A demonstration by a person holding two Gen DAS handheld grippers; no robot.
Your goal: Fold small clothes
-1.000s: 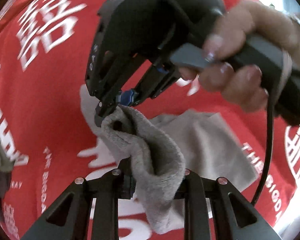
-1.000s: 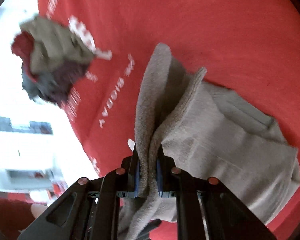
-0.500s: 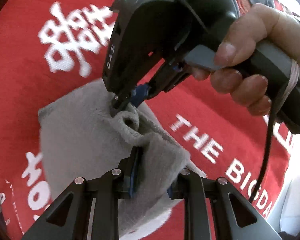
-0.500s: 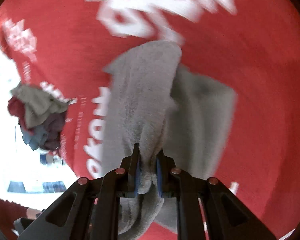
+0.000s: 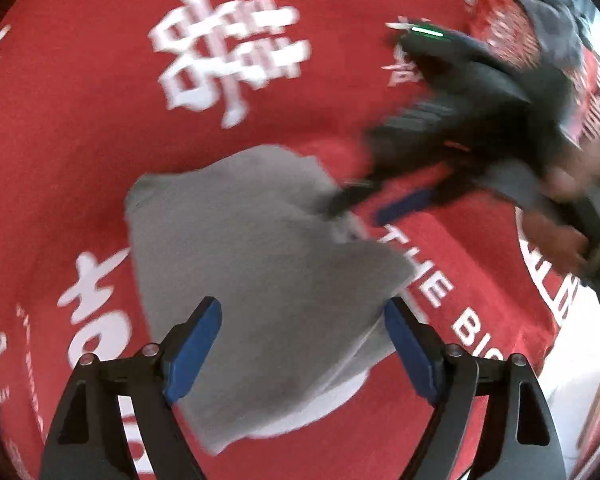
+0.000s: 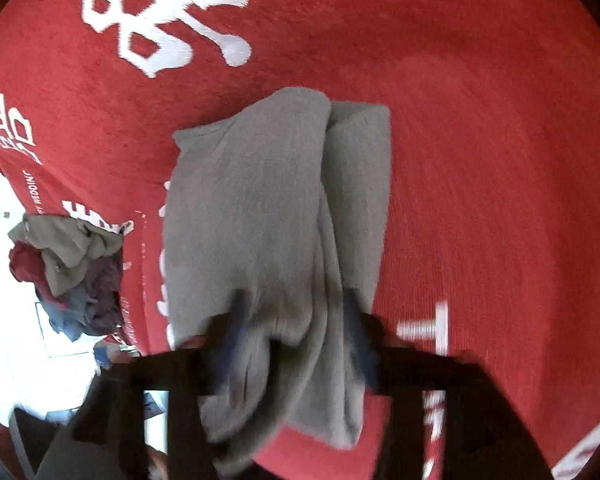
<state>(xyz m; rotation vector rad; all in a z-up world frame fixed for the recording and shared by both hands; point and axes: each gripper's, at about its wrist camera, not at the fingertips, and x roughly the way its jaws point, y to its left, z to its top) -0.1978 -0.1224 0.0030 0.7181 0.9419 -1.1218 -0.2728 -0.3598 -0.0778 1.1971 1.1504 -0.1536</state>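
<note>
A small grey garment (image 5: 252,264) lies folded on the red printed cloth (image 5: 80,128). My left gripper (image 5: 302,340) is open, its blue pads (image 5: 192,344) spread to either side of the garment's near edge. My right gripper (image 5: 356,204) shows blurred at the garment's far right corner, held by a hand. In the right wrist view the grey garment (image 6: 276,216) lies doubled over itself, and my right gripper (image 6: 296,332) is blurred with its fingers apart around the near end of the fabric.
A pile of crumpled clothes (image 6: 72,272) in grey, red, blue and purple sits at the left edge of the red cloth (image 6: 480,160). The cloth's edge drops to a bright floor on the left. A dark garment (image 5: 548,20) lies at the far right.
Both grippers have opened and let go of the grey garment, which now lies flat on the cloth. The right gripper has pulled back to the right.
</note>
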